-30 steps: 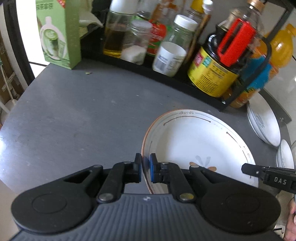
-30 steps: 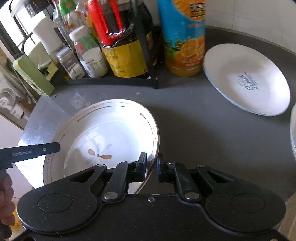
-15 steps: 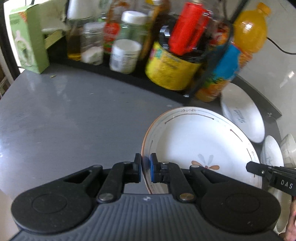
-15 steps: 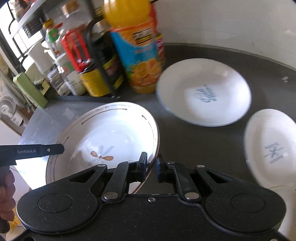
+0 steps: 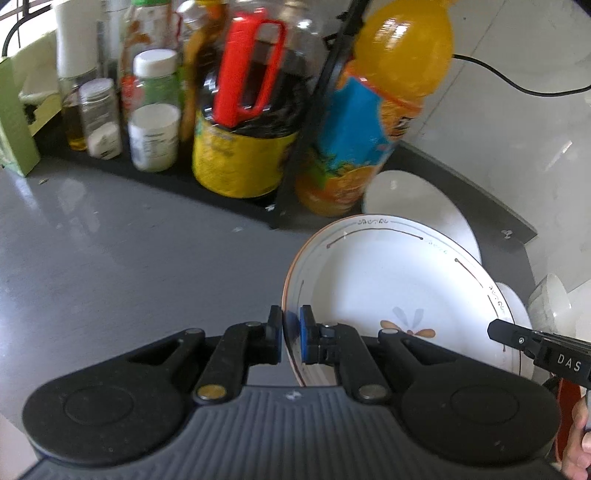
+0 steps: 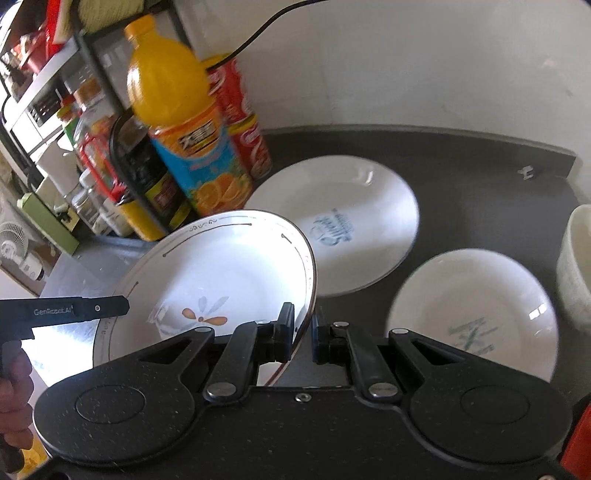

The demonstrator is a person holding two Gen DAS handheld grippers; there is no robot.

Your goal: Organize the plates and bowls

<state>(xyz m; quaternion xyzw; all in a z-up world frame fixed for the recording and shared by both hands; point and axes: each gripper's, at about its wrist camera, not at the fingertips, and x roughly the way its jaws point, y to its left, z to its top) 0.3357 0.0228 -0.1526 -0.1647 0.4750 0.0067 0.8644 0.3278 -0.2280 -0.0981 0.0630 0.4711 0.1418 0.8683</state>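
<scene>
A white plate with a brown rim and an orange flower (image 5: 391, 284) is held in the air between both grippers. My left gripper (image 5: 290, 336) is shut on its left rim. My right gripper (image 6: 303, 332) is shut on its right rim; the plate also shows in the right wrist view (image 6: 218, 280). A large white plate with blue lettering (image 6: 354, 225) lies on the dark counter just beyond it, partly hidden. A smaller white plate with a blue mark (image 6: 476, 310) lies to the right. A white bowl (image 6: 576, 262) stands at the far right.
A black rack (image 5: 192, 177) with bottles and jars stands at the back left. An orange juice bottle (image 6: 184, 129) and a red can (image 6: 247, 122) stand beside it, close to the lettered plate. A black cable (image 6: 258, 33) hangs over the white wall.
Both grippers have carried the flower plate to the right, away from the grey counter. The lettered plate, the smaller plate and the bowl have come closer into view.
</scene>
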